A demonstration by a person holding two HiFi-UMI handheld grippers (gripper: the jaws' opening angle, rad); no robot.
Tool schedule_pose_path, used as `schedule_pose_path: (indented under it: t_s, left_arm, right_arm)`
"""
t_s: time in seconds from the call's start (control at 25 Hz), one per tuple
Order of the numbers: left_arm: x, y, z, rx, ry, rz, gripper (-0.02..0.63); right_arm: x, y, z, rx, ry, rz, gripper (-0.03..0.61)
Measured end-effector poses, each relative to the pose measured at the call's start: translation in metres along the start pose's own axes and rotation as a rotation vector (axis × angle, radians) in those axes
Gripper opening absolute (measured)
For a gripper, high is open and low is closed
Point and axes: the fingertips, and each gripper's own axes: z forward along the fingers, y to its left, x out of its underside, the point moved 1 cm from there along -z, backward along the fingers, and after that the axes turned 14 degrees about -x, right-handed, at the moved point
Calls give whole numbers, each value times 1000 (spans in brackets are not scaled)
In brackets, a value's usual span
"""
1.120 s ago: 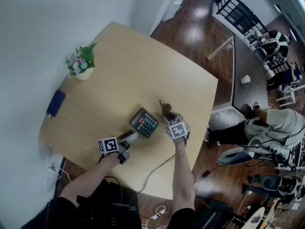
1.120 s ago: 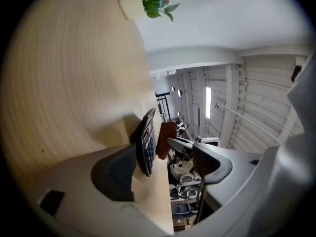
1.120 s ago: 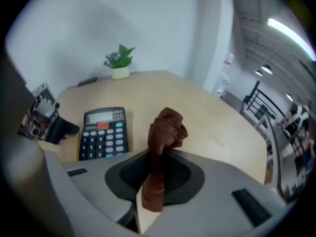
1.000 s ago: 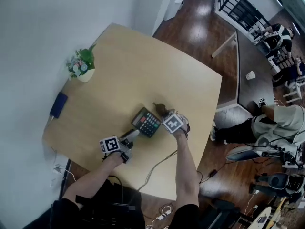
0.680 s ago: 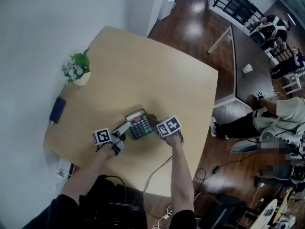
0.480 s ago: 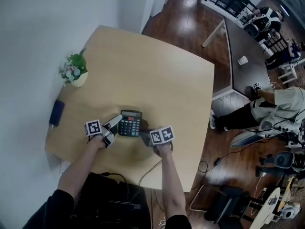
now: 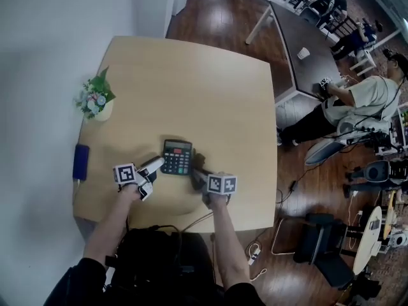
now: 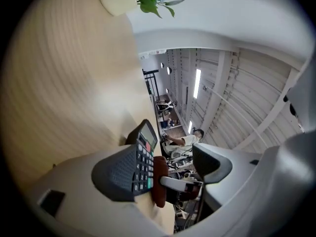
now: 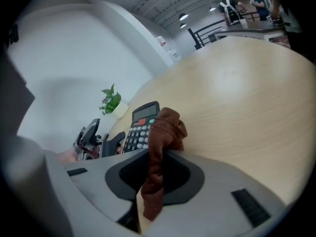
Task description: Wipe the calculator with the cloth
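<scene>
In the head view, the calculator (image 7: 177, 157) lies flat near the near edge of the tabletop (image 7: 210, 88), between the two tools. The left hand-held gripper (image 7: 152, 167) reaches its left side. The right hand-held gripper (image 7: 201, 178) is at its near right corner with the dark cloth (image 7: 197, 169).

In the left gripper view, the jaws stand apart. The calculator (image 8: 143, 157) runs alongside one pad, unclamped.

In the right gripper view, the jaws are clamped on the brown cloth (image 9: 159, 147), bunched just beside the calculator (image 9: 140, 127).

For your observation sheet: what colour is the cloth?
The cloth is reddish brown, clearest in the right gripper view.
</scene>
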Motion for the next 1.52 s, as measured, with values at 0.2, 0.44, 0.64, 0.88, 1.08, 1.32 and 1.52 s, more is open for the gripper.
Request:
schedule_pose_path:
  t_s: [0.2,0.44,0.64,0.88,1.08,1.32,1.52]
  left_arm:
    - [24,0,5,-32,30,24,347]
    - [31,2,-3,-93,0,61,341]
    - [78,-14,-12,-51,159,235,328]
    - [87,-17,-1,-102,195,271,328]
    - [80,-12,-4,-115,161,224,324]
    - [76,-10,-5,-79,134,150,322]
    - [73,-7,-7,-97,134,133,308]
  right_arm:
    - [-3,0,5,10,12,-14,67]
    - [-13,5,-7,92,43,-112,67]
    - [-83,79,48,-70,11,-301,67]
    - [-83,81,135,-91,239,-325,67]
    - [-77,45,94,23,235,-352,71]
    - [-79,-15,13,177,155,-280,72]
    - [-87,4,4,153,90,-256,67]
